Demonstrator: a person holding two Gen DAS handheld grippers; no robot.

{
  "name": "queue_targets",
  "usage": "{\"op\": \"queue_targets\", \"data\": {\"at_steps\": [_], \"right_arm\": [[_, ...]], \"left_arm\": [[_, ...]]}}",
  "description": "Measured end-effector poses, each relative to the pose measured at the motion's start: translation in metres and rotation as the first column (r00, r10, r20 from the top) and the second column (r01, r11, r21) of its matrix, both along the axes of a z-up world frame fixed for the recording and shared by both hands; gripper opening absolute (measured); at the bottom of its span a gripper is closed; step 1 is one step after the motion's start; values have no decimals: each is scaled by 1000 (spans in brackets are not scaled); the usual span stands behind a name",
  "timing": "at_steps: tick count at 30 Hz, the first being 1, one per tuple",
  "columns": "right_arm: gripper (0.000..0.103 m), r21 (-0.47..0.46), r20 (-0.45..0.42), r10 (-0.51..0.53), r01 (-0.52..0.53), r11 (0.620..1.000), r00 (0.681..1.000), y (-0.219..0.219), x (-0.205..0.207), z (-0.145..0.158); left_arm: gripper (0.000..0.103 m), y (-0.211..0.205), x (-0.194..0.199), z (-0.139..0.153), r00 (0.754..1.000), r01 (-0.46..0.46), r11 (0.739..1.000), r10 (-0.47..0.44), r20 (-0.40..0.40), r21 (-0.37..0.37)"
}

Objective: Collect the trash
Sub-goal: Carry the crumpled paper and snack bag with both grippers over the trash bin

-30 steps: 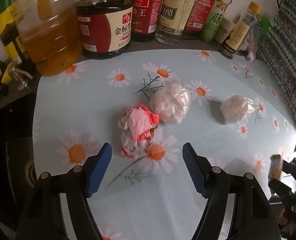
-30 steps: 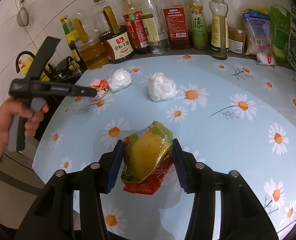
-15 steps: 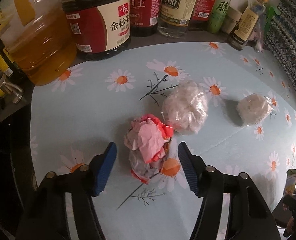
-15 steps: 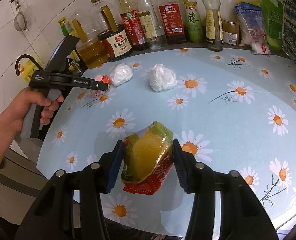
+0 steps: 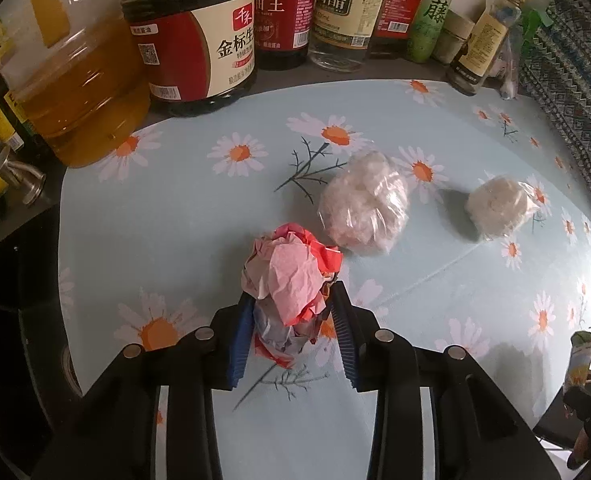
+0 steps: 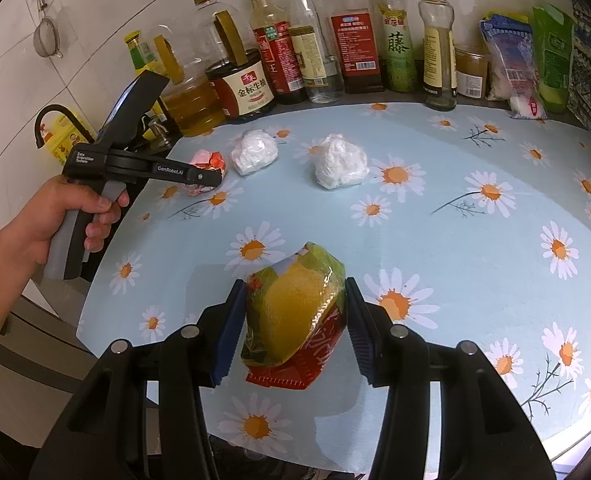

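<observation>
A crumpled pink and red paper wad [image 5: 291, 268] lies on the daisy tablecloth [image 5: 199, 216], and my left gripper [image 5: 291, 300] is shut on its lower half, blue pads pressing both sides. In the right wrist view the same wad [image 6: 205, 159] sits at the far left under the left gripper [image 6: 211, 178], which a hand [image 6: 55, 216] holds. My right gripper [image 6: 295, 284] is shut on a yellow, green and red snack wrapper [image 6: 295, 312], held above the cloth. Two balled white plastic bags [image 5: 365, 210] [image 5: 497, 210] rest just beyond the wad.
Sauce, vinegar and oil bottles [image 6: 351, 40] line the back edge, with a large oil jug [image 5: 83, 92] at the back left. Packets [image 6: 511, 64] stand at the back right. The table's left edge drops to a dark counter [image 5: 11, 280].
The left gripper's jaws have closed from wide open onto the pink paper wad, after moving slightly forward over it. The right gripper has kept still with the wrapper.
</observation>
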State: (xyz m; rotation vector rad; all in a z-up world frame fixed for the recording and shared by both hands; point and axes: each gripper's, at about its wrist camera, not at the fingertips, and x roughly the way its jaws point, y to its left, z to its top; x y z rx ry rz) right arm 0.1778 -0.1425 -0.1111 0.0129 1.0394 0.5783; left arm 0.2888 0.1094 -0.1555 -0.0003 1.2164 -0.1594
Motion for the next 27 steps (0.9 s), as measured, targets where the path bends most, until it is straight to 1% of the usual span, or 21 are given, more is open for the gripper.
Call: {"op": "queue_targets", "data": {"at_steps": [11, 15, 22, 27], "right_arm": [[49, 18, 11, 55, -55, 998, 998, 7, -5, 1], [49, 25, 22, 87, -87, 996, 996, 8, -10, 3], [49, 59, 37, 147, -149, 987, 988, 10, -20, 7], [49, 66, 41, 190, -193, 979, 981, 11, -31, 8]], "left_arm": [[35, -1, -41, 16, 999, -30, 999, 31, 25, -41], [35, -6, -62, 21, 999, -39, 998, 41, 32, -53], [35, -11, -101, 23, 996, -83, 994, 85, 30, -74], [35, -21, -126, 25, 995, -91, 992, 94, 27, -91]]}}
